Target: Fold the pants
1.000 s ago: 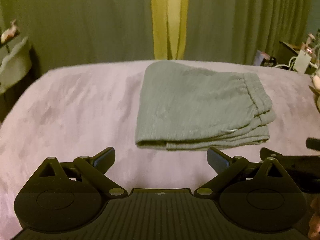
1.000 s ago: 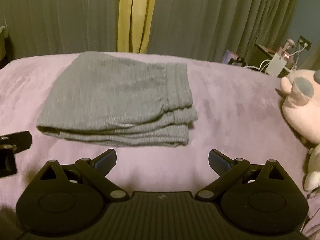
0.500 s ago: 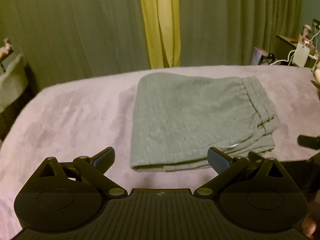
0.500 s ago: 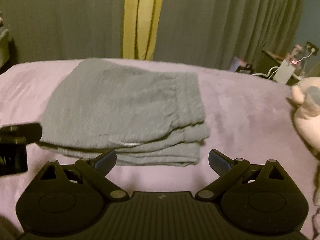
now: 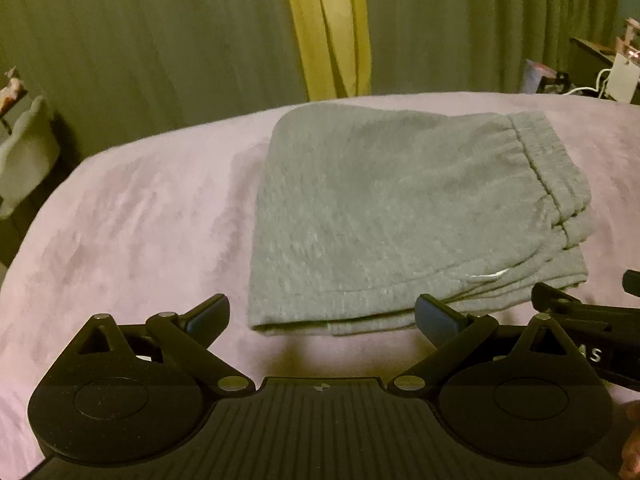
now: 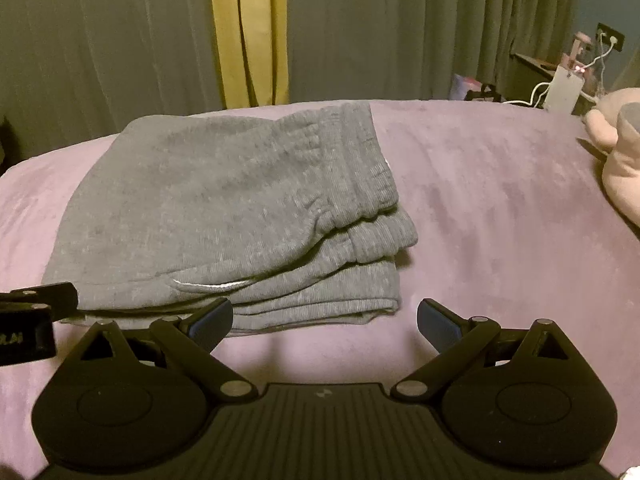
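Observation:
Grey sweatpants (image 5: 392,216) lie folded into a thick rectangle on the lilac bedspread (image 5: 128,232), waistband on the right side. In the right wrist view the same pants (image 6: 224,216) show stacked layers along the near edge and a white drawstring. My left gripper (image 5: 322,318) is open, its fingers straddling the near left corner of the pile without holding it. My right gripper (image 6: 324,318) is open too, just short of the near right corner. Each gripper shows at the edge of the other's view: the right one (image 5: 592,320) and the left one (image 6: 36,312).
Green curtains (image 5: 160,40) with a yellow strip (image 5: 328,28) hang behind the bed. A pink plush toy (image 6: 620,152) lies at the right edge of the bed. A dark side table (image 6: 536,72) with a white device and cables stands beyond it. A pale chair (image 5: 24,160) stands at left.
Both grippers have moved forward and closer to the near edge of the folded pants, which now fill more of each view. The pants themselves have not moved; both grippers stay open.

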`<state>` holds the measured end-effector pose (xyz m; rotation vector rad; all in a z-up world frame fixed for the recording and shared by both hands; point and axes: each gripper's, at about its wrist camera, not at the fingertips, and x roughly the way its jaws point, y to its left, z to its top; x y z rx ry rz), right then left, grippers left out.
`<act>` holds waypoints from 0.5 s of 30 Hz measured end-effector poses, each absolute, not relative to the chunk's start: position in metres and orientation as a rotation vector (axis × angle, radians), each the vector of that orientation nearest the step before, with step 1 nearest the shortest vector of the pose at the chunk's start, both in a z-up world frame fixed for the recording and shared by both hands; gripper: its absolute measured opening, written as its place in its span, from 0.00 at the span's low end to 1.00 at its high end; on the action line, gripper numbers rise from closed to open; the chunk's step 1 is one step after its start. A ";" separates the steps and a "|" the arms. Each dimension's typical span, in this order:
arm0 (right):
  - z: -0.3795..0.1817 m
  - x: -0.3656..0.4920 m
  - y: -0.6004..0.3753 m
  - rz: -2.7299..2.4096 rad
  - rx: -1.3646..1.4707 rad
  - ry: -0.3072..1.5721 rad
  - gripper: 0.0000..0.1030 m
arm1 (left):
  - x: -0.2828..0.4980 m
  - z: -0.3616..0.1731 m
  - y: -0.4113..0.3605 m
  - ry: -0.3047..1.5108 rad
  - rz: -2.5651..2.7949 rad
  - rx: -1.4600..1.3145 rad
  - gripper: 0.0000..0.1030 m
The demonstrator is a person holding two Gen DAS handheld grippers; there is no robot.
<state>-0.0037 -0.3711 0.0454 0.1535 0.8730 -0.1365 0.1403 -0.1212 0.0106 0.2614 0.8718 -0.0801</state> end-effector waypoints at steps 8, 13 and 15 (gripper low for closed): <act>0.042 -0.005 -0.373 -0.128 0.148 0.860 0.96 | 0.146 0.004 -0.124 0.889 -0.079 0.255 0.99; 0.041 -0.003 -0.381 -0.131 0.187 0.859 0.96 | 0.149 -0.001 -0.126 0.905 -0.072 0.260 0.99; 0.039 -0.002 -0.384 -0.135 0.203 0.861 0.96 | 0.151 -0.003 -0.126 0.911 -0.073 0.259 0.99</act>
